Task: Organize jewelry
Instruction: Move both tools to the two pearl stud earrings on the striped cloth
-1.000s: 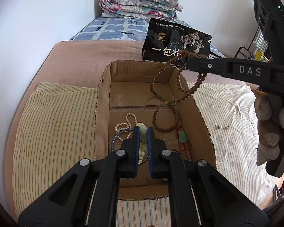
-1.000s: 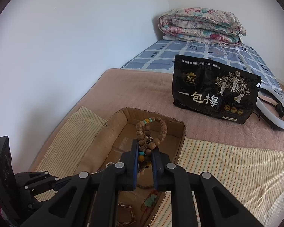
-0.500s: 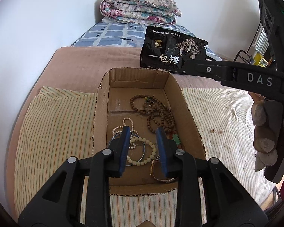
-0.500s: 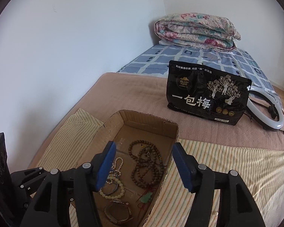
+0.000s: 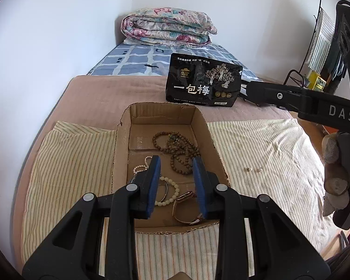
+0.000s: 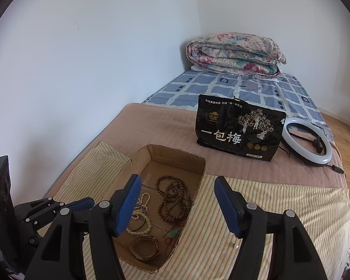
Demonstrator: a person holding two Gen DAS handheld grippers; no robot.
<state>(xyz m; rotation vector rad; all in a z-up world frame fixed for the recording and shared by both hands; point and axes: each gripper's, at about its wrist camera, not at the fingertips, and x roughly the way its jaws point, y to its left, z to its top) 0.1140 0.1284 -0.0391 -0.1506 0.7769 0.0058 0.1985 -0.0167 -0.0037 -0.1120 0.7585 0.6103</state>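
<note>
While its jaws are opening with nothing between them, the right gripper (image 6: 177,200) is held above the wooden bead necklace (image 6: 172,200) in the cardboard box (image 6: 199,165)

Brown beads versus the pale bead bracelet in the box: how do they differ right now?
The brown beads are dark wood, a long strand heaped in several loops; the pale bracelet is cream, one short ring lying flat. The brown beads lie mid-box toward the far wall; the pale bracelet lies nearer, by the watch. Both rest loose on the box floor, ungripped.

brown bead necklace (image 5: 178,150) coiled in cardboard box (image 5: 122,144)
</note>
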